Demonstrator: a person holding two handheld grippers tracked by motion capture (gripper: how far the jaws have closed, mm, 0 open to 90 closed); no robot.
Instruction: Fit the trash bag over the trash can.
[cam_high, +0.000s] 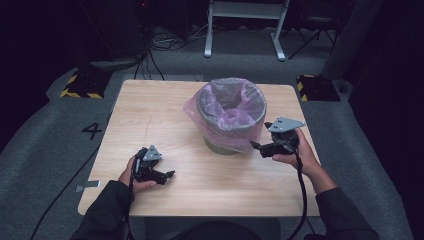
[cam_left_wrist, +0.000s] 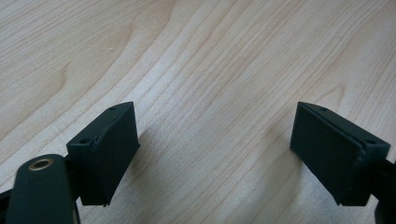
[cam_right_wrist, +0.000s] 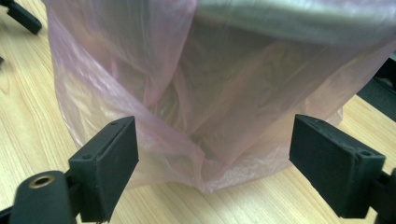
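Right claw (cam_high: 256, 146) is hanging released just beside the pink bag (cam_high: 227, 112) skirt, bin (cam_high: 220, 145) at its 9 o'clock, mid-desk (cam_high: 165, 120). Left claw (cam_high: 170, 174) is idling released, well apart at the bin's 7 o'clock; right is nearer.

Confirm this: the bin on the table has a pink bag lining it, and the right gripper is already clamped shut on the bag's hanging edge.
Not clamped. The right gripper view shows the right gripper with jaws wide open, facing the pink bag draped down the bin. The rest holds.

Wooden table (cam_high: 165, 117) — bagged bin (cam_high: 231, 116)
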